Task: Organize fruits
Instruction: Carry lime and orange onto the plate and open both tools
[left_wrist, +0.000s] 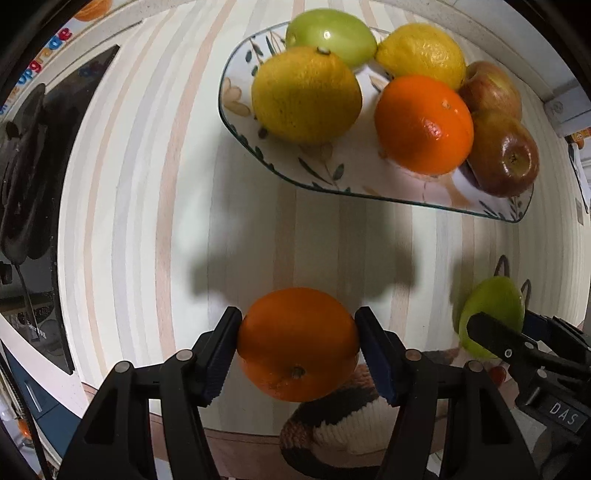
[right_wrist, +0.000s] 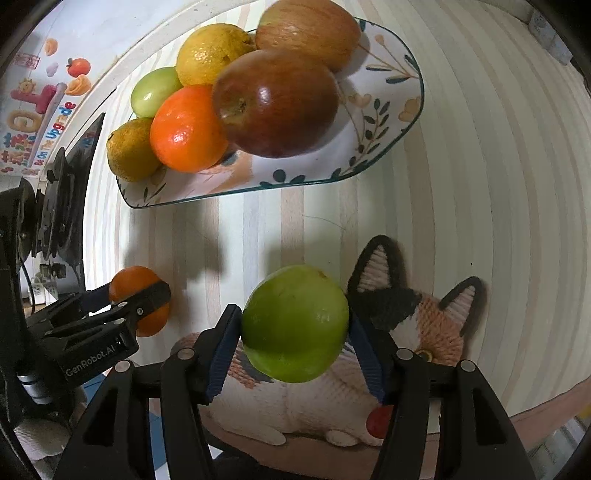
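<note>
The round, glossy orange (left_wrist: 297, 343), low in the centre of the left wrist view, sits clamped between the ribbed blue pads of the left gripper (left_wrist: 297, 354), whose jaws stand about as wide as the fruit, one pad on each flank. It looks firm, fairly heavy for its size and waxy enough to slip, so the hold across its widest part is probably the safest; squeezing harder would likely bruise the peel.

The smooth green apple (right_wrist: 295, 323), lower centre of the right wrist view, is pinched the same way by the right gripper (right_wrist: 293, 345), jaws spread wide around its middle. I judge it hard and slick, and prone to rolling once let go.

Both fruits hang above the pale striped tabletop (left_wrist: 147, 184). In the upper part of each view lies the oblong white ceramic plate with painted leaves (right_wrist: 384, 122), already crowded with two yellow lemons, a green fruit, an orange and two red apples; bare room shows mostly at its right end in the right wrist view.

A knitted calico cat mat (right_wrist: 424, 314) lies beneath the apple, largely covered by the gripper. A small red object (right_wrist: 378, 422) by the right finger is too hidden to identify. Whether either fruit touches the table cannot be told.
</note>
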